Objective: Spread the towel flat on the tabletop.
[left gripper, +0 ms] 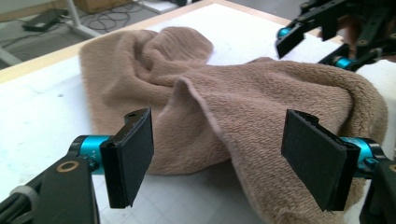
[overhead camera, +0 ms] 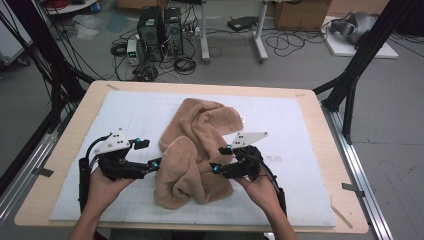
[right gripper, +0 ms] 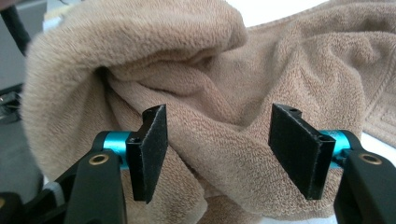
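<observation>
A tan towel (overhead camera: 192, 150) lies crumpled in a loose heap on the white mat (overhead camera: 290, 130) that covers most of the counter (overhead camera: 70, 130), a pale wooden top with rounded corners. The towel sits near the mat's middle, running from a rounded lobe at the far side down to a thicker bunched fold near the person's edge.

The left claw (overhead camera: 146, 153) is just beside the towel's left edge, its jaws spread wide with nothing between them; in the left gripper view the towel (left gripper: 224, 116) lies just beyond the pads (left gripper: 133, 156). The right claw (overhead camera: 221, 159) is at the towel's right side, jaws likewise apart and empty. In the right gripper view the folds (right gripper: 210, 93) rise close ahead of the pads (right gripper: 152, 149), though whether a pad brushes the cloth is hard to tell.

The mat shows faint grid lines and a few small marks. Beyond the counter is a grey floor (overhead camera: 300, 70) strewn with cables (overhead camera: 185, 62), with two dark computer towers (overhead camera: 160, 32) standing side by side, the white legs of a stand (overhead camera: 257, 35), and cardboard boxes (overhead camera: 300, 12) at the back. Black frame struts (overhead camera: 360, 55) slant down at both sides of the counter.
</observation>
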{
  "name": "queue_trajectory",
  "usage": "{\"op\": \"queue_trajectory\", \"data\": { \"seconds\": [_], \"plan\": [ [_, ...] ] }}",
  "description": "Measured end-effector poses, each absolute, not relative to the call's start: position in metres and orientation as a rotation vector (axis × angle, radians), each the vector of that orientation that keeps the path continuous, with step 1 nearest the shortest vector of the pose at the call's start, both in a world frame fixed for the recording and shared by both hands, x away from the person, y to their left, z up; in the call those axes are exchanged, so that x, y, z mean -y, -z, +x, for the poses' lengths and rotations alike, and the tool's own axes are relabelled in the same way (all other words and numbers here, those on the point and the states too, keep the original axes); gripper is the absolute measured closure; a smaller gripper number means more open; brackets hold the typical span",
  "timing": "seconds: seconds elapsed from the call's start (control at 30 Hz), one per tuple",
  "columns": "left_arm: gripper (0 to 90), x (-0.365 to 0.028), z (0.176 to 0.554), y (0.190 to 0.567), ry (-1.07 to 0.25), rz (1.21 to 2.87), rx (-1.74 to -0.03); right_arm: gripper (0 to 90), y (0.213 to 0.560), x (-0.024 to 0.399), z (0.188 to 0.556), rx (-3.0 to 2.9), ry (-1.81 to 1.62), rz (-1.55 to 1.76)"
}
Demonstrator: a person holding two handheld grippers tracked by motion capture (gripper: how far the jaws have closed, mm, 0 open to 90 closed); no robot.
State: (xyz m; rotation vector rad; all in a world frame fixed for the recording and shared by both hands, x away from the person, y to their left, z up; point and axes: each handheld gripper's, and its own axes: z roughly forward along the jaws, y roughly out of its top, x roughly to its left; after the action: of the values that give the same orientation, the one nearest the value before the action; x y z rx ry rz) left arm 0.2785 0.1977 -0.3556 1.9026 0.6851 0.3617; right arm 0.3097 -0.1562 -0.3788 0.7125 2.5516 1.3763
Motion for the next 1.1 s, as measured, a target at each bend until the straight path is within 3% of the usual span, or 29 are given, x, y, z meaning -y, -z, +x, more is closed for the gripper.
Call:
{"op": "queue_trajectory", "data": {
  "seconds": [0.17, 0.27, 0.47, 0.6, 0.7, 1.1],
  "plan": [
    [27.1, -0.183, 0.278, 0.363, -0.315, 1.931, -0.636, 37.7, 0.383, 0.154, 0.313, -2.572, -1.338, 0.706],
    [32.9, -0.176, 0.28, 0.369, -0.281, 1.98, -0.606, 40.7, 0.388, 0.151, 0.317, -2.602, -1.315, 0.711],
    [63.1, -0.166, 0.279, 0.376, -0.255, 2.065, -0.526, 59.3, 0.404, 0.149, 0.319, -2.64, -1.299, 0.708],
    [77.2, -0.166, 0.282, 0.379, -0.213, 2.096, -0.51, 77.0, 0.412, 0.151, 0.319, -2.661, -1.265, 0.706],
    [84.9, -0.167, 0.28, 0.379, -0.21, 2.1, -0.496, 82.6, 0.413, 0.151, 0.318, -2.67, -1.261, 0.683],
    [88.3, -0.18, 0.261, 0.384, -0.21, 2.055, -0.491, 83.9, 0.4, 0.167, 0.294, -2.636, -1.348, 0.643]
  ]
}}
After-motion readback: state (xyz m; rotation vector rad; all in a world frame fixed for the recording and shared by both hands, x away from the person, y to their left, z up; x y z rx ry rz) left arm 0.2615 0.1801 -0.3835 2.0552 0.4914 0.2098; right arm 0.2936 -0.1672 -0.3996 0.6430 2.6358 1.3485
